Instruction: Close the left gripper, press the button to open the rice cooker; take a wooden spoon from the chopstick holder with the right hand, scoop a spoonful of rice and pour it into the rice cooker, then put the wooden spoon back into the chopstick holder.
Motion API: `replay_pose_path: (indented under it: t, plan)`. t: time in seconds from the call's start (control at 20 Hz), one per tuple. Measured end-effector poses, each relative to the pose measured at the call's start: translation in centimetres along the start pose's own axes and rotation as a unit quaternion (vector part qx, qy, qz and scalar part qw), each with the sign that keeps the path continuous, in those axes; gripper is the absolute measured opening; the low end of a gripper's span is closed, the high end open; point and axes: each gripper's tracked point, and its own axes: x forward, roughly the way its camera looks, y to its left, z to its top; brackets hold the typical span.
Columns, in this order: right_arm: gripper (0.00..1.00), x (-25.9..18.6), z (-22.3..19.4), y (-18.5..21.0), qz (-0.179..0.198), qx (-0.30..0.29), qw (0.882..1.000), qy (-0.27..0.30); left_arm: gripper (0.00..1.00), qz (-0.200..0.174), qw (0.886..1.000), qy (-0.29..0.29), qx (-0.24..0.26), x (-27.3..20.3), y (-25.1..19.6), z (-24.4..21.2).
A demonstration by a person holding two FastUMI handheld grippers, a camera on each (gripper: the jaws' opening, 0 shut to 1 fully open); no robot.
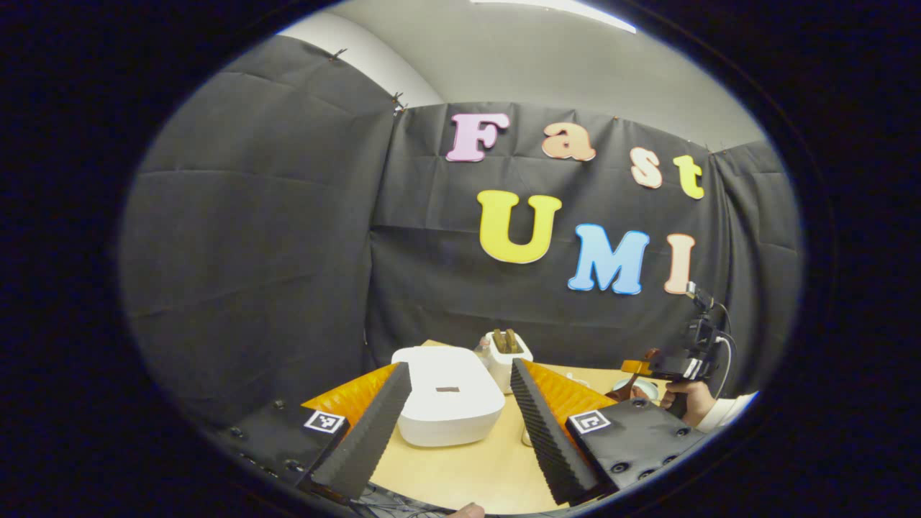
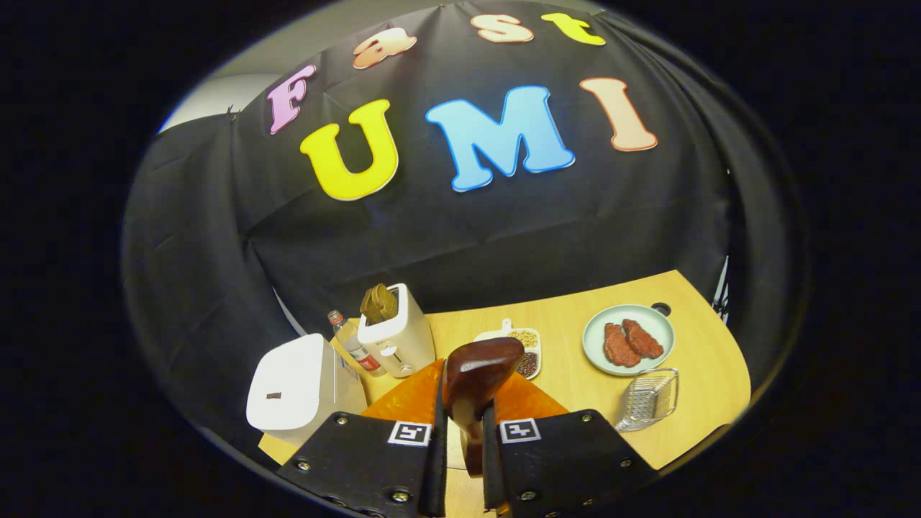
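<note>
Now, wooden spoon [image 2: 476,388] pinched upright in right gripper [image 2: 460,460] at lower centre, left gripper [image 1: 460,424] spread wide around a shut rice cooker [image 1: 447,403] — risk of pouring rice onto that closed lid, or spoon twisting loose.

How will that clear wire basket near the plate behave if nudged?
The wire basket looks thin and open-meshed, so probably light and apt to slide on the smooth table. It sits low and wide, so tipping seems unlikely. It may bump the plate close behind it.
</note>
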Motion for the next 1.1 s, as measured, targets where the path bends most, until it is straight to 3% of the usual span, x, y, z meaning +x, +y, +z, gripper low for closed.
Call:
replay_pose_path:
  t: [0.2,0.5,0.6,0.65,0.7,0.8,1.1]
  plan:
    - [0.20,5.4,-4.7,-0.6,-0.001,-0.043,0.998,0.047,0.97,0.028,0.999,0.017,0.019,2.4,1.0,-1.4]
    - [0.21,8.5,-9.1,-0.4,0.014,-0.095,0.992,0.086,0.94,0.053,0.997,0.049,0.018,4.7,1.3,-3.2]
    - [0.20,8.9,-9.5,0.3,0.021,-0.082,0.992,0.095,0.97,0.060,0.997,0.054,0.018,4.9,1.5,-3.8]
    - [0.20,9.2,-9.9,0.7,0.027,-0.067,0.992,0.104,0.94,0.062,0.996,0.054,0.015,5.1,1.6,-4.0]
    - [0.21,9.4,-10.1,1.2,0.033,-0.050,0.992,0.111,0.97,0.064,0.996,0.055,0.014,5.1,1.5,-4.0]
    - [0.21,9.7,-10.3,2.1,0.044,-0.030,0.992,0.118,0.94,0.070,0.996,0.057,0.014,5.1,1.6,-3.9]
    - [0.21,9.8,-10.5,2.8,0.052,0.011,0.990,0.129,0.97,0.075,0.996,0.055,0.014,4.8,1.8,-4.0]
